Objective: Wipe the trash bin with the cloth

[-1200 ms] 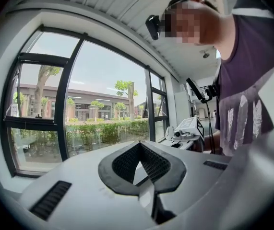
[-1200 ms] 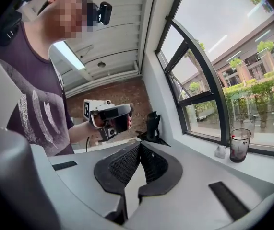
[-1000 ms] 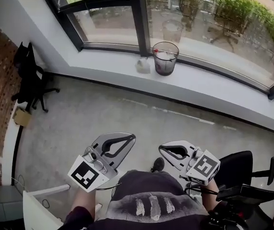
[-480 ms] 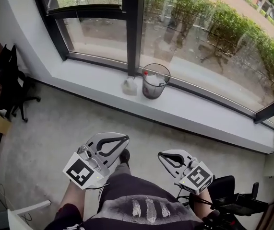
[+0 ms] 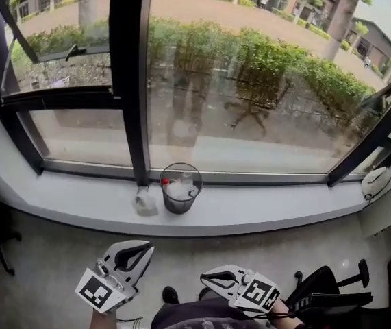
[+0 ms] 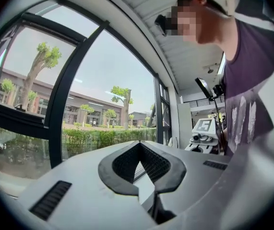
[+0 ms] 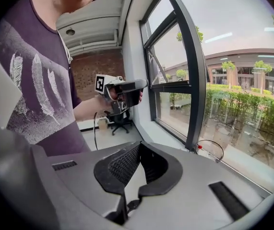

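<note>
Left gripper (image 5: pixel 150 248) and right gripper (image 5: pixel 205 277), jaws closed and empty, hover well short of trash bin (image 5: pixel 180 188).

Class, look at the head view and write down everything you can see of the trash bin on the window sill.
The trash bin is small and round, tapering toward its base, with see-through, smoky dark walls that look like plastic and a thin dark rim. It stands upright on the pale window sill, just right of the foot of the dark window post. Inside show something white and a red cap. A crumpled white cloth lies close at its left; whether they touch cannot be told.
</note>
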